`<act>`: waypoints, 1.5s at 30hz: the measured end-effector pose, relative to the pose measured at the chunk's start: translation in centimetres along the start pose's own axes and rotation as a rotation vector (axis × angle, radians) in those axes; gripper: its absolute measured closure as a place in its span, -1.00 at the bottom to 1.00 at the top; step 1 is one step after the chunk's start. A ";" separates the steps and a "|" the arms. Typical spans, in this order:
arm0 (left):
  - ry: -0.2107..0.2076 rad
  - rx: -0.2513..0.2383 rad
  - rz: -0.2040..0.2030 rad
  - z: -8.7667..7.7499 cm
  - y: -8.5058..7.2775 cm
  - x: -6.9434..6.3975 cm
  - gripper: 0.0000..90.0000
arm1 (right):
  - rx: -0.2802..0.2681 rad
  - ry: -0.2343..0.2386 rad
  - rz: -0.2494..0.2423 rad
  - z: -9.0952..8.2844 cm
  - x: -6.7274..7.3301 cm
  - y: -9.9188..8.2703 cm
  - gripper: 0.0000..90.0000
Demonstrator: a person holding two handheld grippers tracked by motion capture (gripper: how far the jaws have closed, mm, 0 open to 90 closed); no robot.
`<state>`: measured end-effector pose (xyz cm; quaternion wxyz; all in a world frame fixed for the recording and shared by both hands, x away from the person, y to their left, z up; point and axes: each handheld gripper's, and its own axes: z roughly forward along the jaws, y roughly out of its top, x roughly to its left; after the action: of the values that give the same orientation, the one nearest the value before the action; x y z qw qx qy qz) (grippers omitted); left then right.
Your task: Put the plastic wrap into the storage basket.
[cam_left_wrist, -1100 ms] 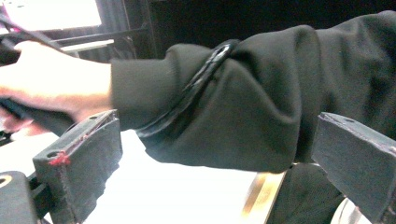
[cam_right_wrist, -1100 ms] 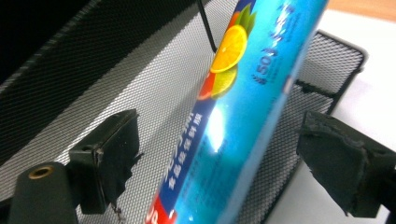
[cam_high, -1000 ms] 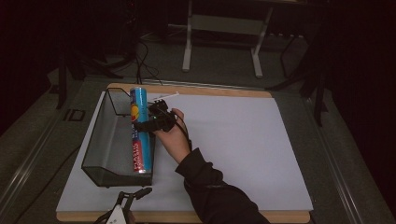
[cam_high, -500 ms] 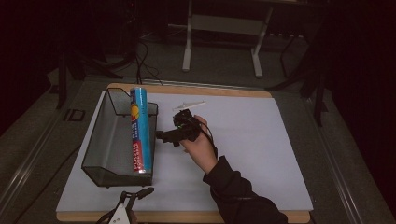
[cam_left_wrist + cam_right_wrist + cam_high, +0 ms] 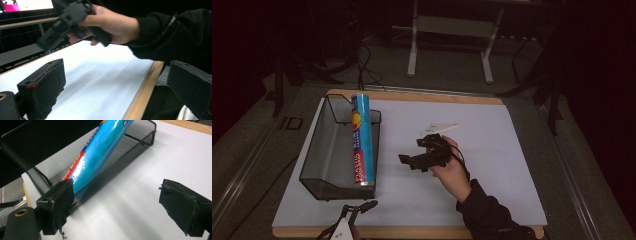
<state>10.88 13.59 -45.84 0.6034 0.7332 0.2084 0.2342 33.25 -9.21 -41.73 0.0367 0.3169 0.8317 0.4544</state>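
Note:
A blue tube [image 5: 362, 140] with red and white print lies lengthwise in a black mesh basket [image 5: 324, 150], along its right wall, far end poking past the rim. My right gripper [image 5: 412, 151], held in a hand [image 5: 452, 172], hovers over the white tabletop right of the basket, open and holding nothing. In the right gripper view its gripper [image 5: 120, 202] faces the blue tube [image 5: 100, 157] and mesh basket [image 5: 42, 150]. My left gripper [image 5: 359, 206] rests at the table's front edge, open. The left gripper view has its gripper [image 5: 117, 75] spread wide, with the right gripper [image 5: 62, 20] farther off.
The white tabletop [image 5: 492, 165] has a wooden border [image 5: 412, 96] and open room right of the hand. Dark floor, cables [image 5: 364, 70] and a metal stand [image 5: 449, 30] lie beyond the far edge. A black sleeve [image 5: 492, 215] comes in from the bottom.
My right gripper has moved away from the blue tube in the basket, rightward and toward the table's near side, with nothing in it. The tube and my left gripper stayed put.

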 end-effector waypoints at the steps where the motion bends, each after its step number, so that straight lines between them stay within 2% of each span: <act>1: -0.001 0.000 0.000 0.0 0.0 0.0 -0.94 | -0.001 -0.006 -0.002 -0.4 -0.1 -0.3 -0.72; 3: -0.001 0.001 0.003 0.1 0.0 0.0 -0.94 | -0.001 0.003 0.000 -1.1 -0.3 -0.9 -0.72; 5: -0.004 -0.001 0.003 0.1 0.0 -0.1 -0.94 | -0.002 -0.014 -0.009 -1.8 -0.5 -1.6 -0.72; 13: -0.003 0.004 0.003 0.2 0.0 -0.1 -0.94 | 0.009 -0.013 0.021 -4.0 -1.5 -3.9 -0.71; 21: -0.004 0.003 0.001 0.2 0.0 -0.1 -0.94 | -0.005 -0.021 0.032 -5.7 -1.5 -5.6 -0.71; 24: -0.004 0.004 0.003 0.2 0.0 -0.2 -0.94 | -0.022 -0.024 0.032 -7.1 -1.6 -6.8 -0.71; 26: -0.004 0.003 0.002 0.2 0.0 -0.2 -0.94 | -0.026 -0.047 0.027 -7.6 -1.6 -7.4 -0.70; 27: -0.005 0.005 0.002 0.2 0.0 -0.2 -0.94 | -0.029 -0.039 0.034 -7.9 -1.7 -7.7 -0.70; 45: -0.006 0.004 0.008 0.1 0.1 -0.3 -0.94 | -0.016 -0.083 0.048 -11.3 -2.1 -11.6 -0.70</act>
<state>10.74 13.29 -45.84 0.6016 0.7360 0.2041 0.2338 25.24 -23.12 -44.66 0.0626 0.3550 0.8179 0.4484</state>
